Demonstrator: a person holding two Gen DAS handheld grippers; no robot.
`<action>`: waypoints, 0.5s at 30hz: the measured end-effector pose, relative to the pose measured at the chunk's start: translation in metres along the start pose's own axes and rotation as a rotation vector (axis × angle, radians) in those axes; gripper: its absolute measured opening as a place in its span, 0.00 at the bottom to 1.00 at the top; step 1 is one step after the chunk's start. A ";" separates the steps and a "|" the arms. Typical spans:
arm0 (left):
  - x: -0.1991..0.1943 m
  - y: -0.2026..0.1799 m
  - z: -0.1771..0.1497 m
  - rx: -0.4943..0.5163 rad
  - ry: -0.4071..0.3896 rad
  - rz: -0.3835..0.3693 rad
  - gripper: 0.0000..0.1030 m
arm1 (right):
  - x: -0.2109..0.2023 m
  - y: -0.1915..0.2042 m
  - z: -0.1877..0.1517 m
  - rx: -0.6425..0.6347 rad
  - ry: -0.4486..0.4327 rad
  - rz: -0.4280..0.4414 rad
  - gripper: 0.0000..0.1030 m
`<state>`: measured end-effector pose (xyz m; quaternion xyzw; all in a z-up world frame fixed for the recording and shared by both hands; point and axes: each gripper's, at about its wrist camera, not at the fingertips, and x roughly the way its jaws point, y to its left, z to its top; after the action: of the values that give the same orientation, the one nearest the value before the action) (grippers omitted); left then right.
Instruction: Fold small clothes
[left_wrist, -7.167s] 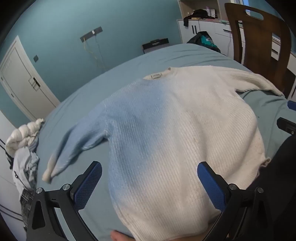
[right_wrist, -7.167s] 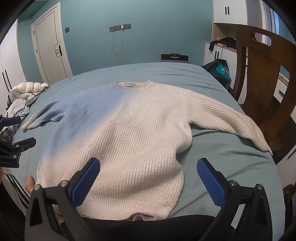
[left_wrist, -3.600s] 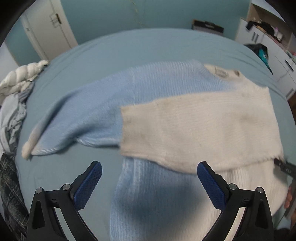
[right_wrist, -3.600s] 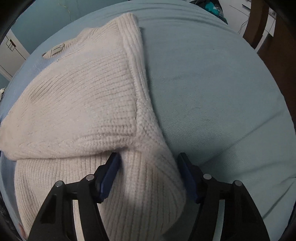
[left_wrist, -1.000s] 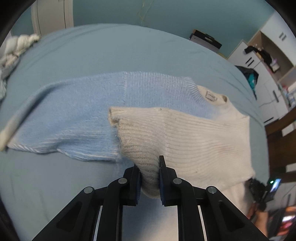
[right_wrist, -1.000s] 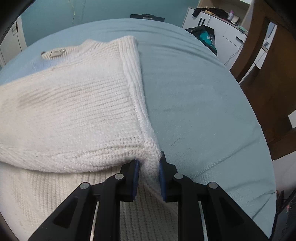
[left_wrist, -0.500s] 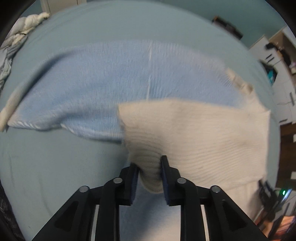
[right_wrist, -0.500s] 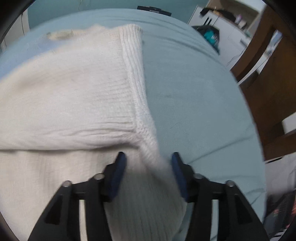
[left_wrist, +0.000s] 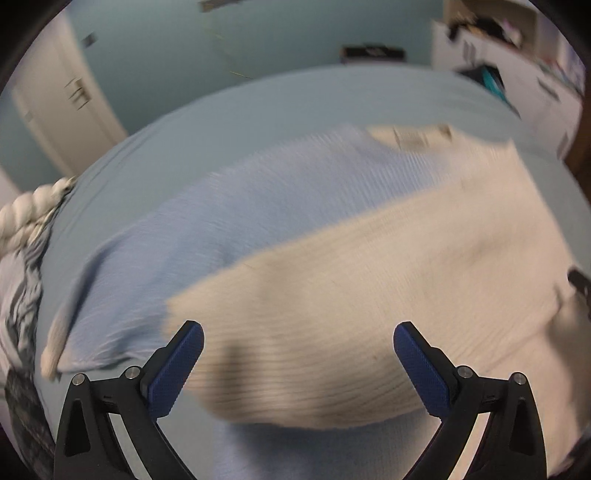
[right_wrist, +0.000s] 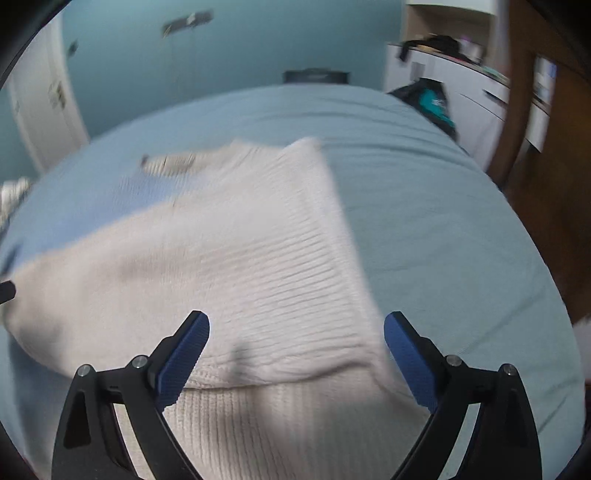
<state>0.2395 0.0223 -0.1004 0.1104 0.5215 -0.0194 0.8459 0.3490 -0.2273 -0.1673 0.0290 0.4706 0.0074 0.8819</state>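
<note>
left gripper (left_wrist: 298, 363): jaws wide apart, just been opening; nothing pinched. Blue pads hang over the folded cream sleeve, not pressing it.
right gripper (right_wrist: 296, 350): jaws spread too, just been opening; knit shows between the pads, none clamped.
sweater (right_wrist: 258, 258): flat on the bed, cream-to-light-blue knit. Cream sleeve (left_wrist: 351, 325) folded across the body, cuff end lying near the left pad in the left wrist view.
near fold edge: seen from the right wrist, the folded sleeve's lower edge runs across just past the fingertips, with ribbed body knit nearer the camera.
right edge: the sweater's folded side edge (right_wrist: 340, 229) runs straight away from the right pad toward the shoulder. Bare bedsheet right of it.
blue sleeve (left_wrist: 122, 295): unfolded, stretched out to the left, cream cuff at its tip near the left bed edge.
collar (left_wrist: 410, 136): far end, label side up, blurred.
bed (right_wrist: 443, 221): blue sheet, open on the right of the sweater and beyond the collar; narrower strip on the left.
left clutter: pile of clothes (left_wrist: 22, 236) at the bed's left edge, close to the blue cuff.
right limit: wooden chair (right_wrist: 546, 155) beside the bed.
far: teal wall, white door (right_wrist: 40, 99), white cabinets (right_wrist: 461, 85). Both views motion-blurred.
</note>
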 end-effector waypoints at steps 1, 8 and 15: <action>0.007 -0.008 -0.005 0.014 0.024 0.005 1.00 | 0.010 0.007 -0.002 -0.027 0.022 0.001 0.91; 0.044 -0.032 -0.024 0.027 0.079 0.092 1.00 | 0.046 0.014 -0.017 -0.090 0.119 -0.011 0.94; 0.017 -0.039 -0.005 -0.014 0.026 0.003 1.00 | 0.024 0.015 0.005 -0.048 0.034 0.039 0.94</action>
<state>0.2371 -0.0137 -0.1247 0.1055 0.5325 -0.0132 0.8398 0.3671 -0.2120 -0.1838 0.0171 0.4844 0.0363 0.8739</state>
